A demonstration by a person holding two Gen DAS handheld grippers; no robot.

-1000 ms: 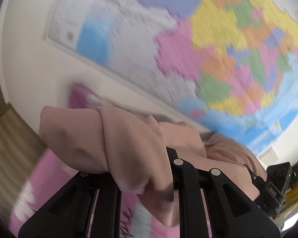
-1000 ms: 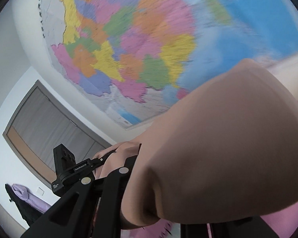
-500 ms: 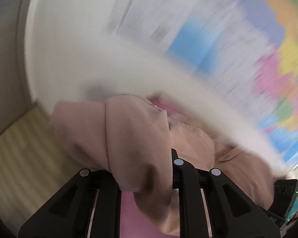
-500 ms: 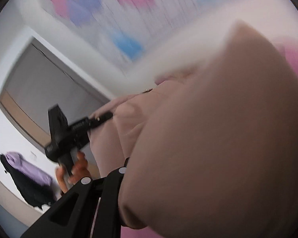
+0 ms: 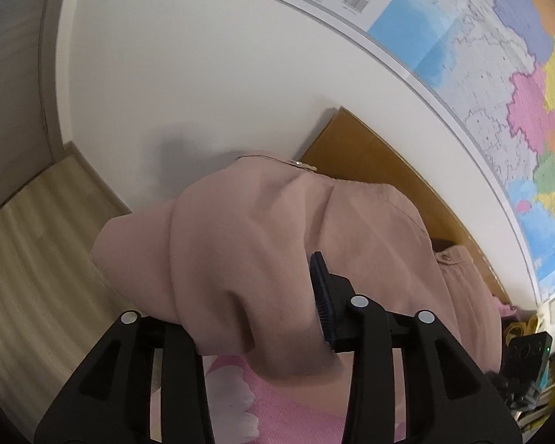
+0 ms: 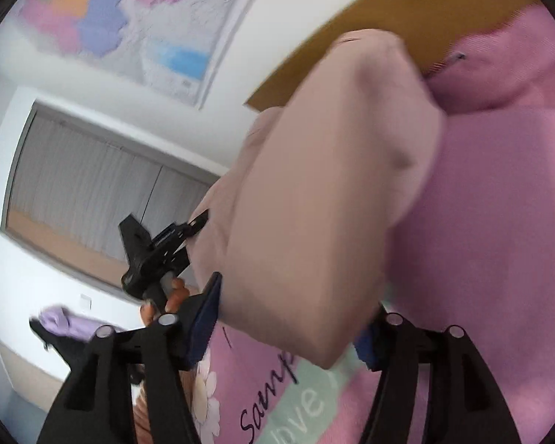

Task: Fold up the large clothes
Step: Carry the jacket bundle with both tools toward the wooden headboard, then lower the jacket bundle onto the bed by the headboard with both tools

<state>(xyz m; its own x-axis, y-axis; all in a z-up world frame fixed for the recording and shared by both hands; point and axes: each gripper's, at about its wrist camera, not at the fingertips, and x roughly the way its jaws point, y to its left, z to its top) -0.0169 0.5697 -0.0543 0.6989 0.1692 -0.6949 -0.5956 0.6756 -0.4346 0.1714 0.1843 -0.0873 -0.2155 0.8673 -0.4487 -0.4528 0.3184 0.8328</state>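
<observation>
**A:** Where is the garment?

**B:** The dusty-pink garment (image 5: 262,244) hangs bunched between the two grippers, above a bed covered with a pink bedsheet (image 6: 499,222). In the left wrist view its folds drape across the left gripper (image 5: 248,318), hiding the left finger almost entirely. A small button shows near its top edge, and another at the right.

**A:** How do the left jaws stand?

**B:** They have just been opening. The ribbed pad (image 5: 323,307) on the right finger is exposed and the cloth sits between the fingers, lying against that pad rather than being squeezed. The other pad is covered, so I cannot tell whether it touches.

**A:** And the right gripper?

**B:** The right gripper (image 6: 288,329) has also just been opening. Its jaws are spread wide, with a thick fold of the garment lying between them. Its blue left pad (image 6: 207,318) is beside the cloth; the right pad is partly hidden behind the fold.

**A:** Is the other gripper visible from there?

**B:** Yes, in the right wrist view the left gripper shows at the garment's far edge, with a hand (image 6: 162,299) around its handle.

**A:** What surrounds it?

**B:** A wooden headboard (image 5: 370,170) behind the garment, a coloured wall map (image 5: 499,74) above it, and a window with grey curtains (image 6: 92,181). The bedsheet carries script lettering and flower prints (image 6: 207,396). The right wrist view is somewhat blurred.
</observation>
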